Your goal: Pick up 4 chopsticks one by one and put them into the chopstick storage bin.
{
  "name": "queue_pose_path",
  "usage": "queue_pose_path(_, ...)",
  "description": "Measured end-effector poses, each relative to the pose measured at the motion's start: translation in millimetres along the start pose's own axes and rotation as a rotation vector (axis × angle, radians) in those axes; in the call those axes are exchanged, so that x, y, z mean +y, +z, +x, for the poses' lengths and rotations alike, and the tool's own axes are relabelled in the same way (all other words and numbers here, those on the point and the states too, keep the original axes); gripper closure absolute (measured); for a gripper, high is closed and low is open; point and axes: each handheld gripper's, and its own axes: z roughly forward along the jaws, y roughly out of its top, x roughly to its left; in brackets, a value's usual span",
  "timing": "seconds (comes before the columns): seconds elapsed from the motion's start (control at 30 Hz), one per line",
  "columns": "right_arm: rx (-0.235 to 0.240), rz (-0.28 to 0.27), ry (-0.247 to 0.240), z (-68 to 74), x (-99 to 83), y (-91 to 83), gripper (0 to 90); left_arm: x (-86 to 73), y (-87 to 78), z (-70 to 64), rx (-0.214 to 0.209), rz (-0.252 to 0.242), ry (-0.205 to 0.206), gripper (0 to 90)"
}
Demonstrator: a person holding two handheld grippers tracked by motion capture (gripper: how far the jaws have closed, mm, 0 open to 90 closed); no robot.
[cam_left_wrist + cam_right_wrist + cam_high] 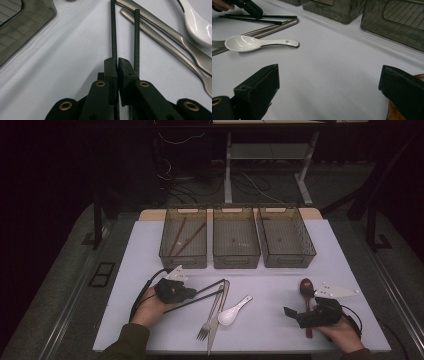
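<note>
My left gripper (191, 294) (117, 61) is shut on a black chopstick (114, 35) (207, 287) that lies on the white table. A second black chopstick (136, 37) (197, 302) runs alongside, just outside the right jaw. My right gripper (297, 308) (329, 85) is wide open with bare table between its jaws. It sits over the handle of a wooden spoon (306, 286) (395, 112), whose edge shows behind the right jaw. A white ceramic spoon (234, 310) (249, 43) (197, 22) lies mid-table.
A metal fork (209, 320) and knife (218, 317) lie beside the chopsticks, handles (162, 32) near my left jaws. Three smoky plastic bins (236, 242) line the back; the left bin (183, 242) holds brown chopsticks (185, 237). Bin walls (397, 22) rise ahead of the right gripper.
</note>
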Motion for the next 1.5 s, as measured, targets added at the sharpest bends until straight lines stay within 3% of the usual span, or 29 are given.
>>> queue_pose_path(0.3, 0.015, -0.005, 0.029, 1.7, -0.4, 2.6, 2.8, 4.4, -6.9, 0.9, -0.004, -0.022, -0.01, 85.4)
queue_pose_path(1.1, 0.013, -0.013, 0.023, 2.5, 0.6, 5.8, 2.8, 21.6, -40.4, -1.7, -0.01, -0.099, -0.045, 85.4)
queue_pose_path(1.5, 0.009, -0.009, 0.026, 2.2, 0.4, 5.8, 2.8, 44.7, -54.2, 8.0, 0.012, -0.151, -0.064, 85.4)
